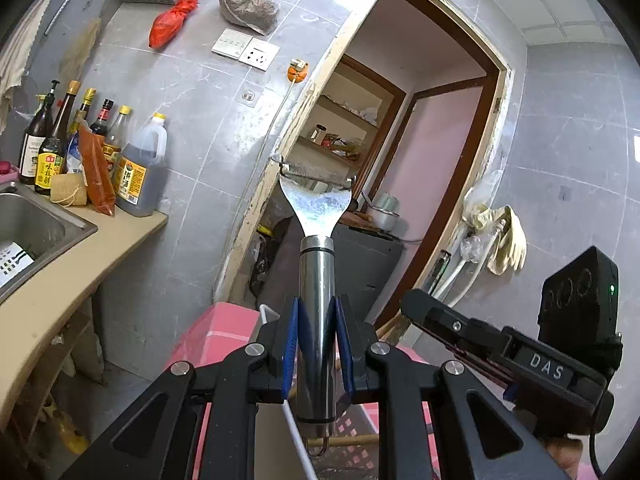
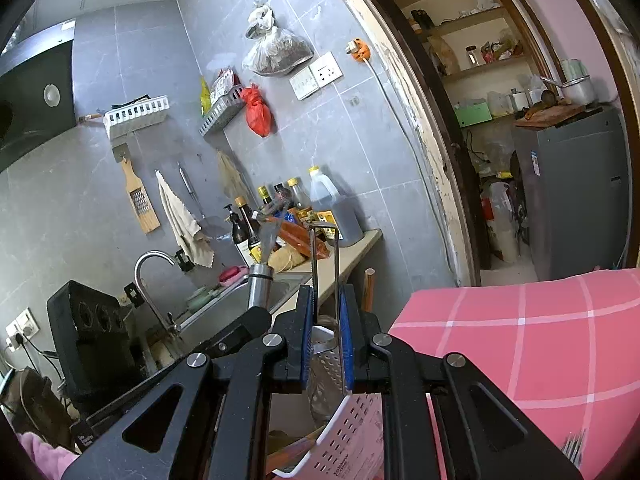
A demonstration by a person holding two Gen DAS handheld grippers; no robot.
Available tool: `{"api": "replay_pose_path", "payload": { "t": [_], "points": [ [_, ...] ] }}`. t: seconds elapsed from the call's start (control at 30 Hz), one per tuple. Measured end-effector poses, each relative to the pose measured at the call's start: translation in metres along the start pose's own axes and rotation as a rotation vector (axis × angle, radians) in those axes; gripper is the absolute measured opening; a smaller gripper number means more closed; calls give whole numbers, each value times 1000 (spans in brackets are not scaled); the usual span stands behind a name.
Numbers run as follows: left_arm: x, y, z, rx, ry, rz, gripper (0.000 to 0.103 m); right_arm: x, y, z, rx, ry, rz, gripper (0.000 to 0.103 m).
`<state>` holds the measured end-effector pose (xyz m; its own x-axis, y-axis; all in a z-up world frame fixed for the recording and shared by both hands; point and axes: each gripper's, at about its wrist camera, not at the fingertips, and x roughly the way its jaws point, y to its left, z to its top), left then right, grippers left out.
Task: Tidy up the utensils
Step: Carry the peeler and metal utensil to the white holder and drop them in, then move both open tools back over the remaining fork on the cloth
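Grey-tiled kitchen — both tools (image 1: 317, 344) (image 2: 327, 336) grip utensils.

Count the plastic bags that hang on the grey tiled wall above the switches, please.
2. The clear plastic bag with dark contents hangs just above the white switches. The red plastic bag hangs lower, beside the grey wall basket. Others may be hidden.

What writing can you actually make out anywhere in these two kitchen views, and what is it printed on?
"DAS": white letters on the right gripper's black body.
"味极鲜": yellow label of a dark sauce bottle by the sink.
The big jug's label has Chinese characters too blurred to read.
The other bottle labels and the small print on the white basket are also too small.
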<state>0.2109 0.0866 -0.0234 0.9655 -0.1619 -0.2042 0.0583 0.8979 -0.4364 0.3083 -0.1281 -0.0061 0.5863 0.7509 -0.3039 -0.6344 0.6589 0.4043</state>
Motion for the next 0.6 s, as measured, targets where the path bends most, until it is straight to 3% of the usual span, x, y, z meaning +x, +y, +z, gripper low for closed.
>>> {"api": "replay_pose_path", "payload": {
  "t": [0.6],
  "points": [
    [-8, -2, -5, 11, 3, -6, 18, -2, 5, 2, -11, -1, 7, 16]
  ]
}}
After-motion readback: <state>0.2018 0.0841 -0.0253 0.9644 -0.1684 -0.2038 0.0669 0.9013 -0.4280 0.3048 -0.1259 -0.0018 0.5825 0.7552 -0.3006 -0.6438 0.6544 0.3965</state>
